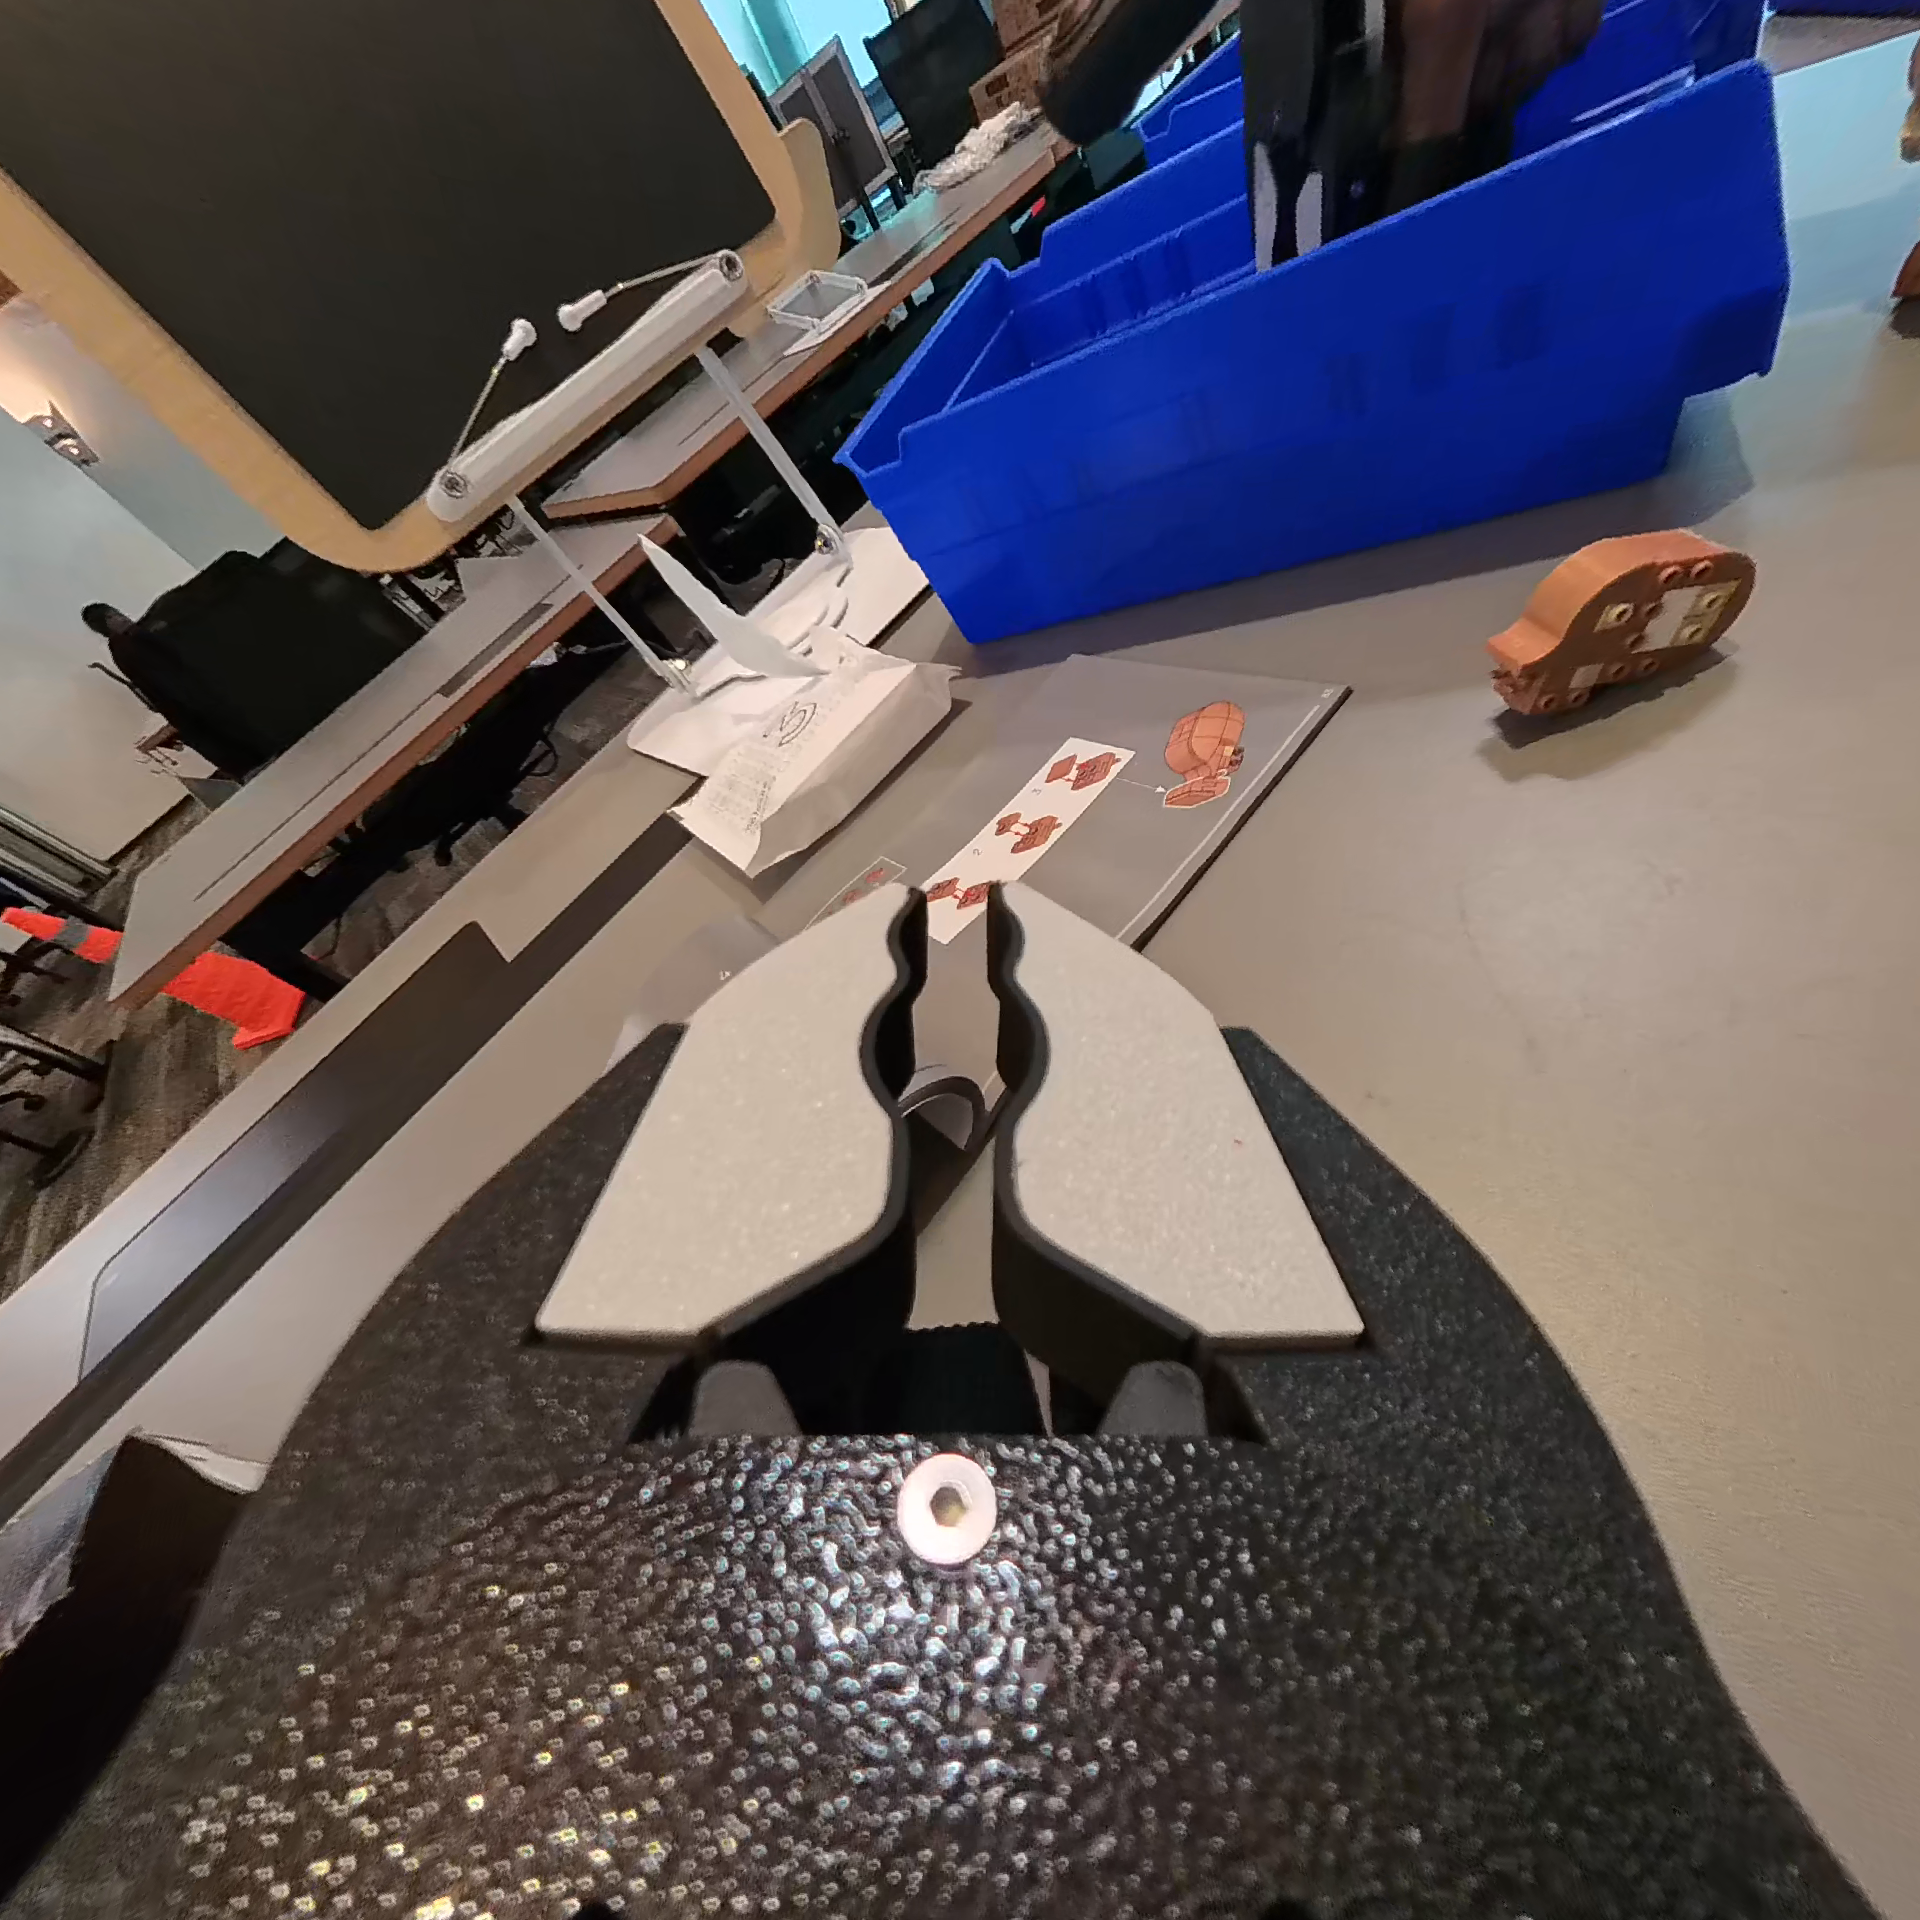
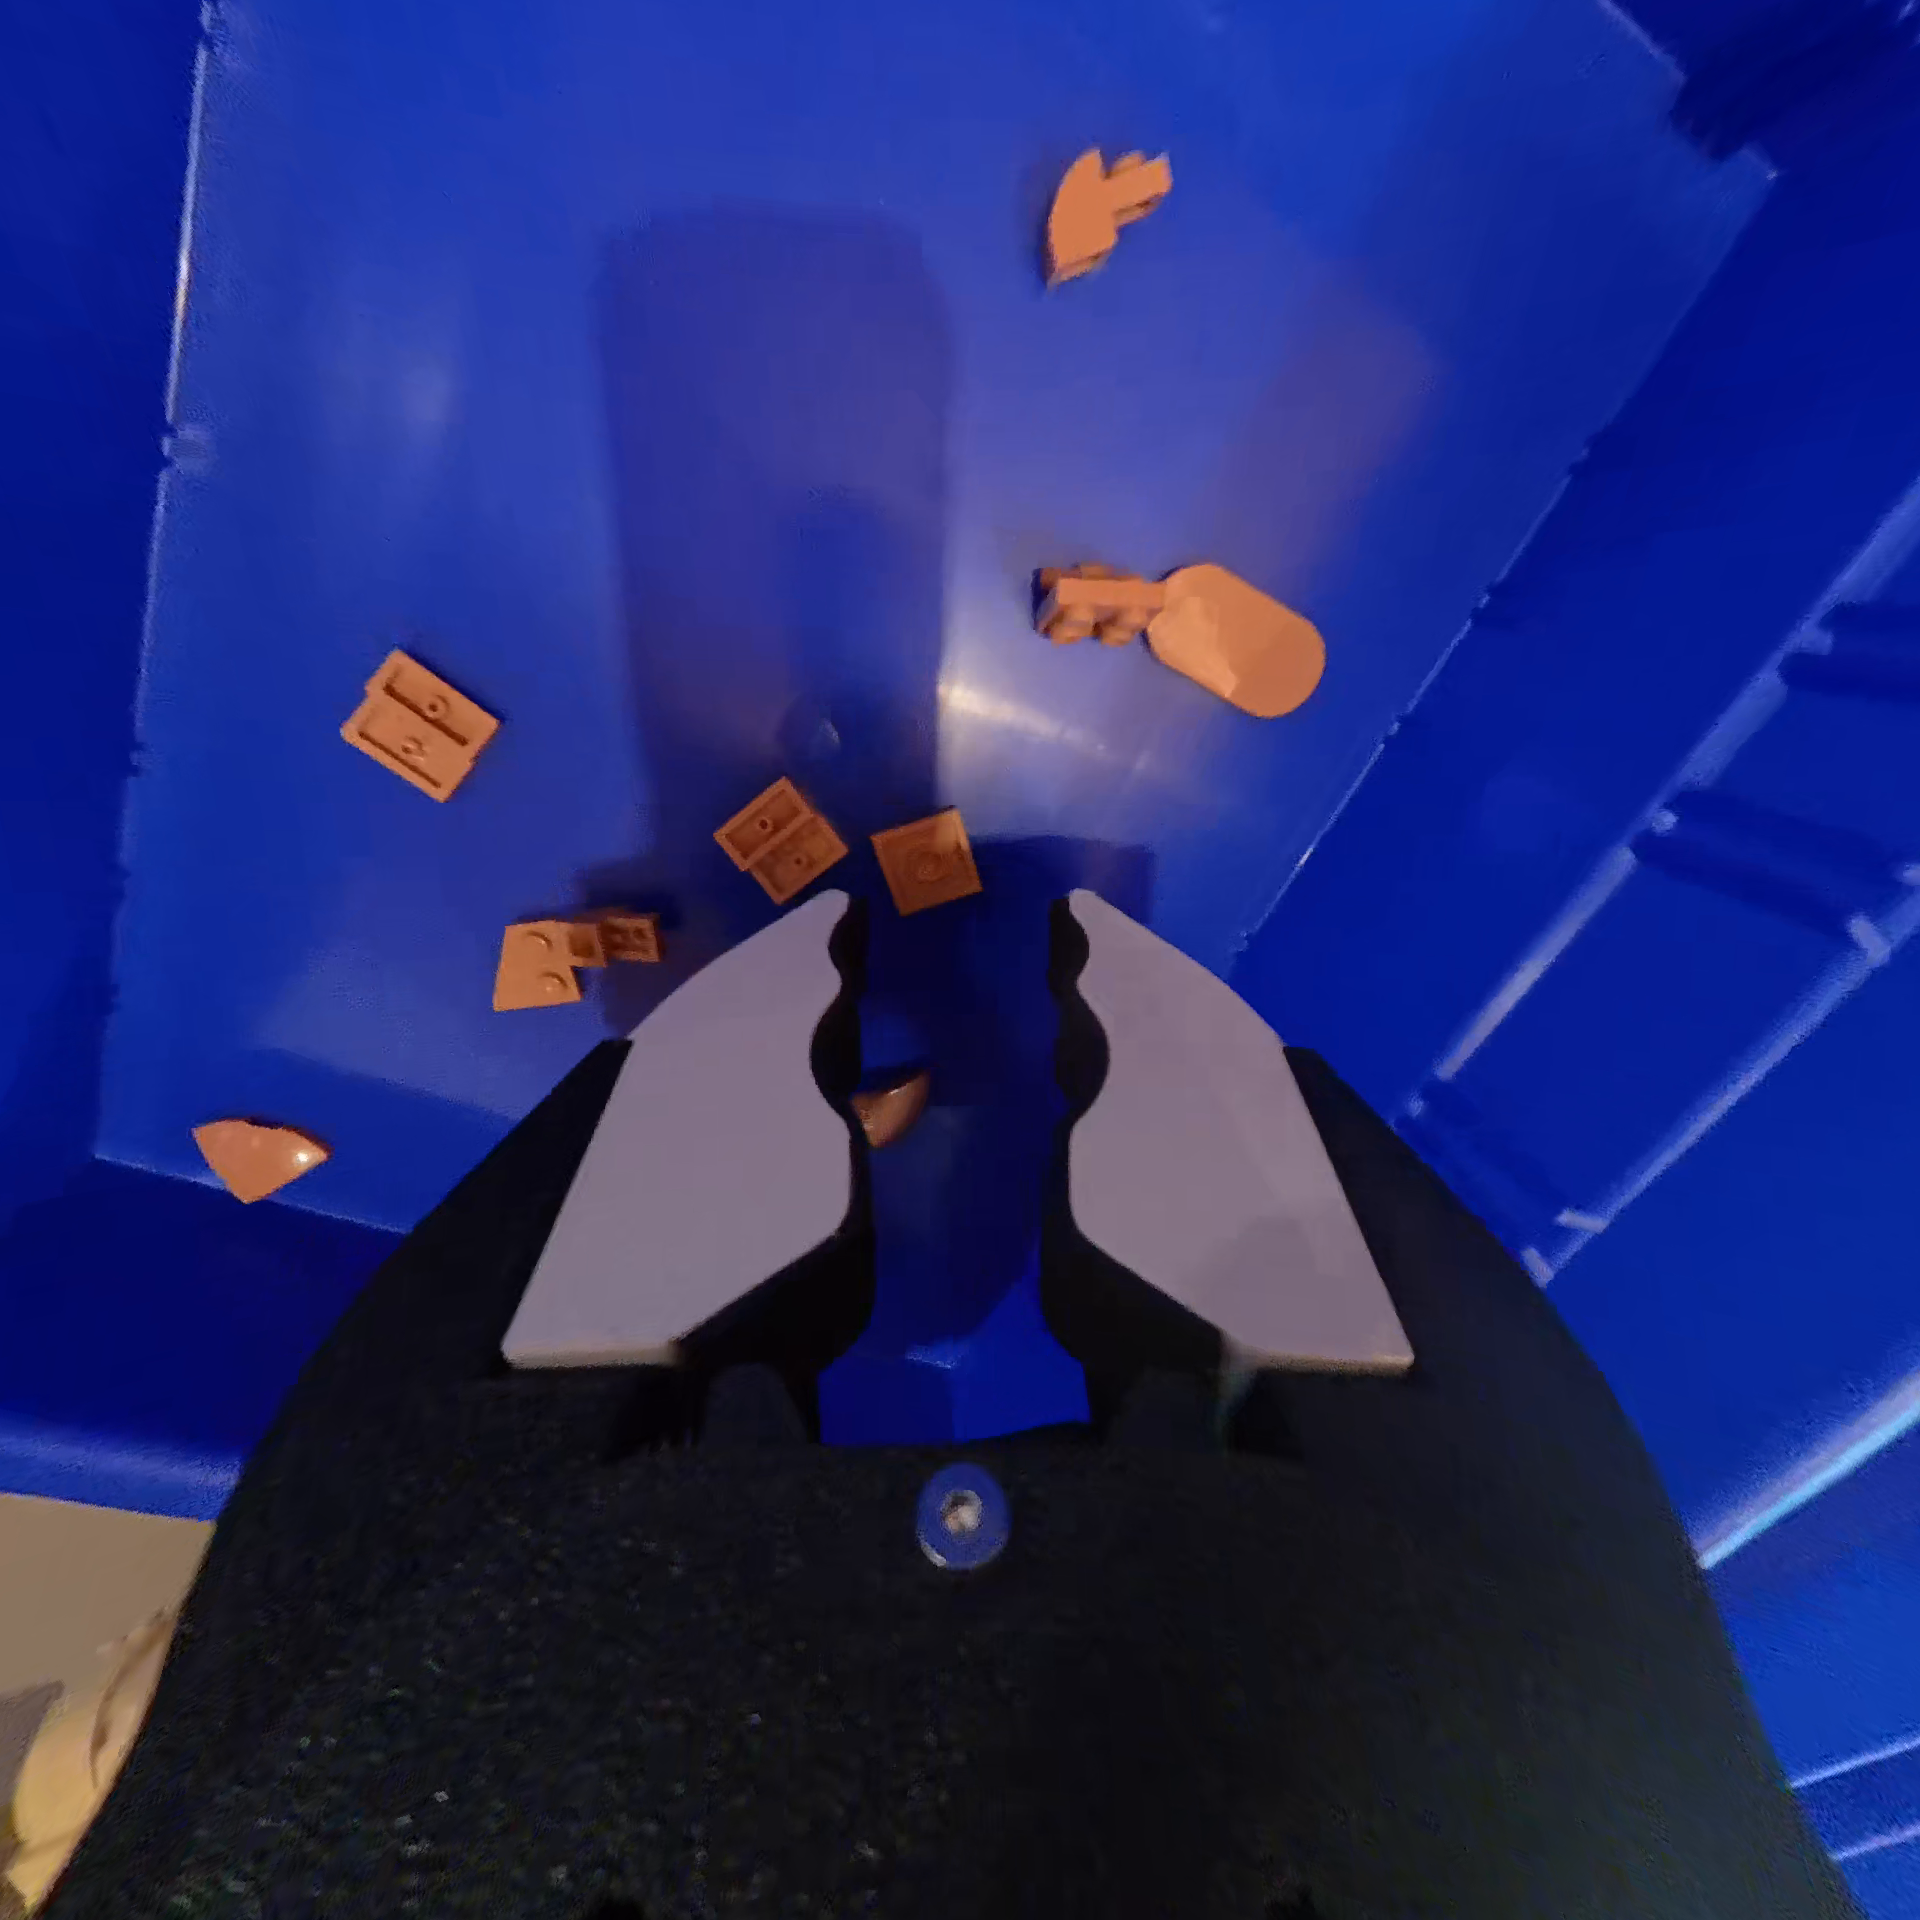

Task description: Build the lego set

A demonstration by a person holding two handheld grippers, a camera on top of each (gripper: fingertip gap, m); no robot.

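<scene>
My left gripper [image 1: 958, 899] hovers over the grey table [image 1: 1558, 1039], above the near end of the open instruction booklet [image 1: 1091, 800]. Its jaws stand a narrow gap apart with nothing between them. A partly built brown lego model [image 1: 1621, 634] lies on its side to the right. My right gripper [image 2: 956, 914] is open and empty, low inside the blue bin [image 2: 623, 416]. A small square brown plate [image 2: 925, 860] lies just ahead of its tips, with another brown plate [image 2: 781, 852] beside it. A rounded brown piece [image 2: 888, 1112] lies on the bin floor under the jaws.
More brown pieces lie in the bin: a plate [image 2: 421, 724], a corner piece [image 2: 551, 961], a rounded one [image 2: 1236, 639], a wedge [image 2: 260, 1155]. The blue bins [image 1: 1299, 416] stand at the table's back. A white bag [image 1: 821, 748] lies left of the booklet, by the table's edge. Left tips to right tips: about 40 cm. It is some 20 cm from my left tips to the partly built brown lego model [image 1: 1621, 634].
</scene>
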